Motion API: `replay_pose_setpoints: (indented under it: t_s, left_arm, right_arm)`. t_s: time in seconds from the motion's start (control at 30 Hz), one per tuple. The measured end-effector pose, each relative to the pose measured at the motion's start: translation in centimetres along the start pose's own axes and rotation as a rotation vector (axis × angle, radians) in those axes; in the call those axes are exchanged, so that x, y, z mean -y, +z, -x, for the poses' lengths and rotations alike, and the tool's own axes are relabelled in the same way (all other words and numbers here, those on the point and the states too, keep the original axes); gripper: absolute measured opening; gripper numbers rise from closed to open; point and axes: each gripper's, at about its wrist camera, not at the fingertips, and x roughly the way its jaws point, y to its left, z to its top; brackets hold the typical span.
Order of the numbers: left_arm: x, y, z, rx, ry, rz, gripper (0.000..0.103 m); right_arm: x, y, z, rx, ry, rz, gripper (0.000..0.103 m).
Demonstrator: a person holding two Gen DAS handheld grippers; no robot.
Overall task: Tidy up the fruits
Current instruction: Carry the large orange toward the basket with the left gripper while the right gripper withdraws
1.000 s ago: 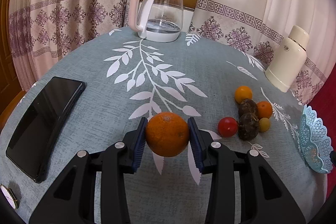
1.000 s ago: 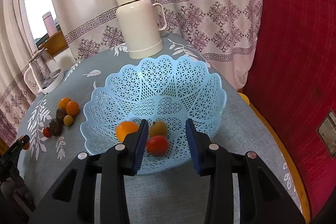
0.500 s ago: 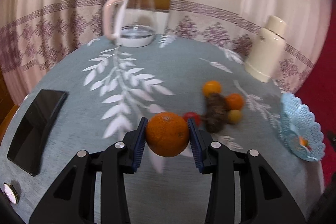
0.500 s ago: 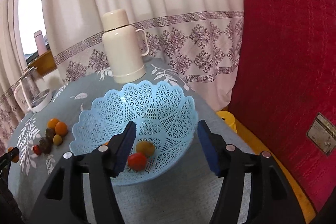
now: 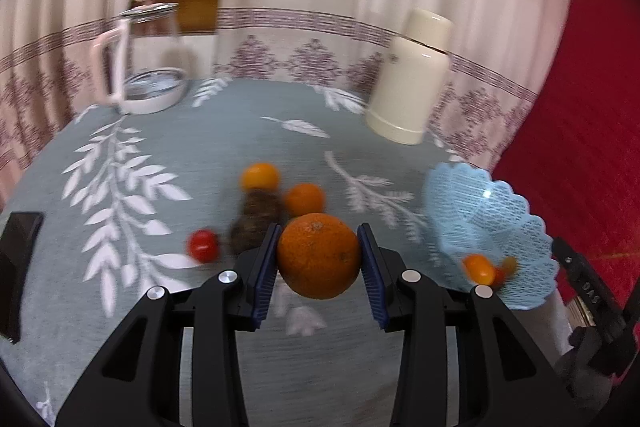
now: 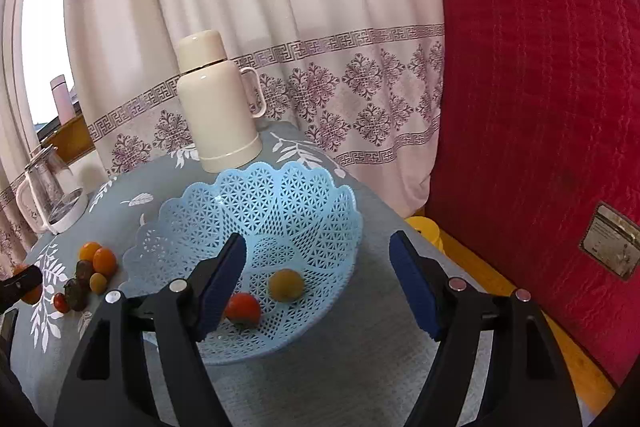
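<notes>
Two grippers: left gripper (image 5: 319,259) fingers clamping orange (image 5: 319,255), right gripper (image 6: 318,285) fingers wide above basket (image 6: 320,187) rim

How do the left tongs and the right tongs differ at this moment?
The left tongs are shut on a big orange; the right tongs are open and hold nothing. The left tongs are above the tablecloth, beside loose fruits; the right tongs are before the blue basket, which holds small fruits. Both have black arms and blue pads.
</notes>
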Motion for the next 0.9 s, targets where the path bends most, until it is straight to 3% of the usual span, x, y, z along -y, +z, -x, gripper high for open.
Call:
replay_pose_setpoints:
  t_s: [0.27,0.5,0.9]
  left_arm:
    - [6.1,0.8,-1.5,-0.003,-0.09,-0.113,0.04]
    - [9.6,1.3,-3.6,-0.029,-0.134,-0.171,0.04]
    - [11.5,0.2,-6.9,-0.106,-0.172,-0.2,0.042]
  right_arm:
    - [0.9,-0.3,1.5,0.086,-0.04,-0.048,0.075]
    - [1.0,-0.3,1.9,0.099,-0.032,-0.046,0.076]
    - [1.0,-0.3,1.9,0.099,-0.027,-0.055,0.076]
